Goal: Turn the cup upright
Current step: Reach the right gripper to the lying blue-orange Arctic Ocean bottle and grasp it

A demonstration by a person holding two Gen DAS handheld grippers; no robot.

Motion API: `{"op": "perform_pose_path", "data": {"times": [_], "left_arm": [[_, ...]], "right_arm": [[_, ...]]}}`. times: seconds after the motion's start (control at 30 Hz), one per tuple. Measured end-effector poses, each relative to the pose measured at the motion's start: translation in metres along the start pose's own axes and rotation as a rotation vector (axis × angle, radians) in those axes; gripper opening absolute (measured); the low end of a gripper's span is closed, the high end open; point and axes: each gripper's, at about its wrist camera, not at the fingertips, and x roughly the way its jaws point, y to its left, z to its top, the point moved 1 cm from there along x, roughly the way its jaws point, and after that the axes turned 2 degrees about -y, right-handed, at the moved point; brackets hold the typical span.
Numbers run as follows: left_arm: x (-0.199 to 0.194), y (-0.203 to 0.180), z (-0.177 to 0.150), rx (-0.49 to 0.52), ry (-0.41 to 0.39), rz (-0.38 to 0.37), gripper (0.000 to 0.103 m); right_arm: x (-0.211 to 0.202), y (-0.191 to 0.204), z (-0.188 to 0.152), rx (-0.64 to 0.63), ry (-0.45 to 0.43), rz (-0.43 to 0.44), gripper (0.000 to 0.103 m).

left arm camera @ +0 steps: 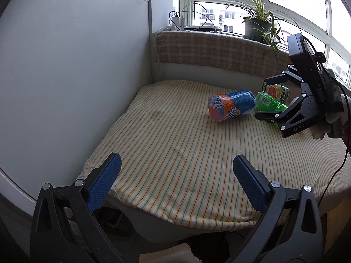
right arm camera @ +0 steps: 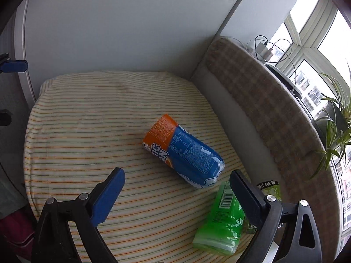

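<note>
We see left hand-held gripper (left arm camera: 175,184) wide, empty, over near desk (left arm camera: 175,153) edge | right hand-held gripper (right arm camera: 177,194) wide, empty, above green cup (right arm camera: 221,221) | blue-orange cup (right arm camera: 182,151) on its side mid-desk, just beyond green cup | plant (left arm camera: 258,22) on sill
</note>
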Motion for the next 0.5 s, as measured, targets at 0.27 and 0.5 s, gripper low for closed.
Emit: {"op": "perform_pose_path", "data": {"times": [0.27,0.5], "left_arm": [[0.001,0.028,-0.011,-0.065,0.045,0.048,0.103],[0.004,0.047,-0.014,-0.106,0.054,0.088,0.103]], "right_arm": [[0.057,0.003,0.022,-0.225,0.116,0.014,0.094],[0.088,0.009,0.029,-0.396,0.184,-0.013,0.091]]}}
